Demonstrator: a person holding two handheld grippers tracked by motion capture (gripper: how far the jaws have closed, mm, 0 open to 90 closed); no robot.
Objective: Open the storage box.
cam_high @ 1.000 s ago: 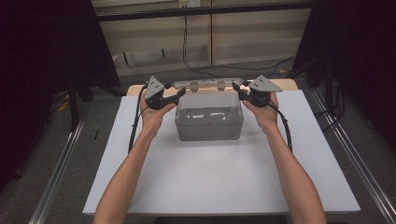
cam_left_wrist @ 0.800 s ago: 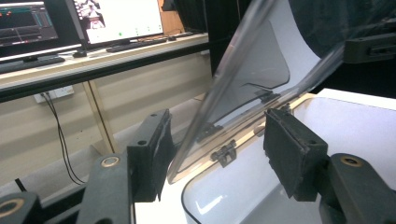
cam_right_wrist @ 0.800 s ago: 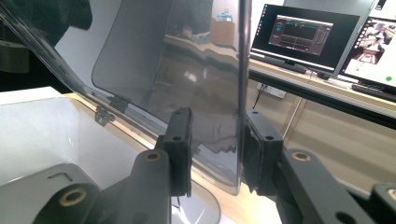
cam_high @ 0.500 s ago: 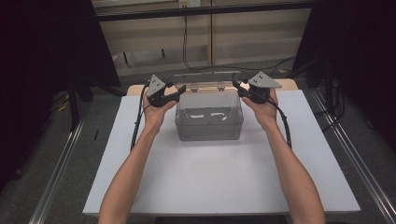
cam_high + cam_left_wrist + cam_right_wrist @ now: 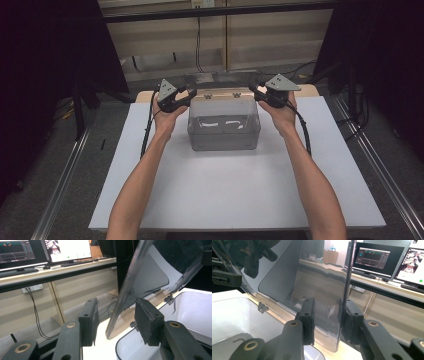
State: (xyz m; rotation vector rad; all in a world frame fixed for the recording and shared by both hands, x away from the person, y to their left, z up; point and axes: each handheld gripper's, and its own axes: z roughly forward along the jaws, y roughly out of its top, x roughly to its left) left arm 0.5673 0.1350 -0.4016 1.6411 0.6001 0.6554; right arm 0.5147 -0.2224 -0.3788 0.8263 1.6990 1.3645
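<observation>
Clear plastic, one hinged lid now stands swung up past vertical from high up, where half a second back I had it lower; one translucent grey box sits open near the table's far edge. My left gripper straddles the lid's edge, jaws apart. My right gripper does likewise, jaws not clamped. Two grippers.

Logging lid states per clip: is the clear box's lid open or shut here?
Open. The lid stands raised off the clear box, hinged at the rear, its side edges between the jaws of both grippers.
</observation>
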